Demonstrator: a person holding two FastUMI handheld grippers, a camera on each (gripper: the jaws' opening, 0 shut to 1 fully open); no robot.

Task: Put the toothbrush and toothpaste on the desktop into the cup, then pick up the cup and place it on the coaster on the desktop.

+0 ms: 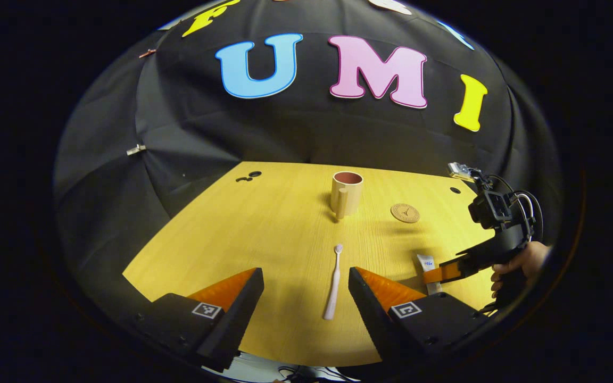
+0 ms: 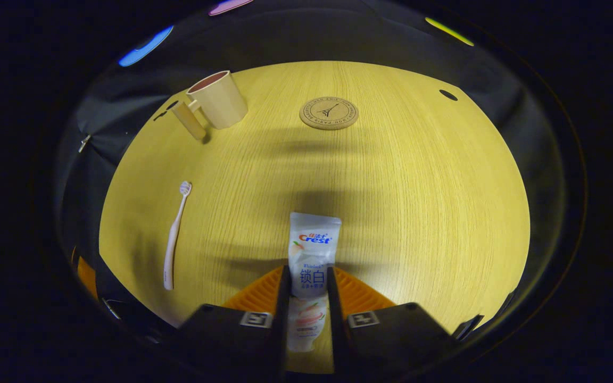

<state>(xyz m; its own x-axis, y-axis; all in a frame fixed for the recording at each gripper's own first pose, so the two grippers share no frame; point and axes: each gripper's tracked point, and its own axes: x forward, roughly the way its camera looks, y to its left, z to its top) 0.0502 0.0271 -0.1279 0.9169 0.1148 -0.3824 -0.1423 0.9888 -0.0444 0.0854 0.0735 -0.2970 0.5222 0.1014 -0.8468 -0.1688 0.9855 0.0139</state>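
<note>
Two grippers in play: in the left gripper view our left gripper [image 1: 305,290] hangs wide open with the toothbrush [image 1: 333,282] lying flat between its fingers, long axis pointing ahead toward the cup [image 1: 346,192]. In the right gripper view our right gripper [image 2: 307,291] is clamped on the toothpaste [image 2: 312,255], tube running forward, coaster [image 2: 329,113] dead ahead, cup off to the left.

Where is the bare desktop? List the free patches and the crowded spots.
Free: the wide stretch right of the coaster and toothpaste, out to the desktop edge; also the strip between toothbrush and toothpaste. Crowded: the far side, where cup and coaster sit, and the near edge, where the right hand-held gripper closes on the toothpaste.
</note>
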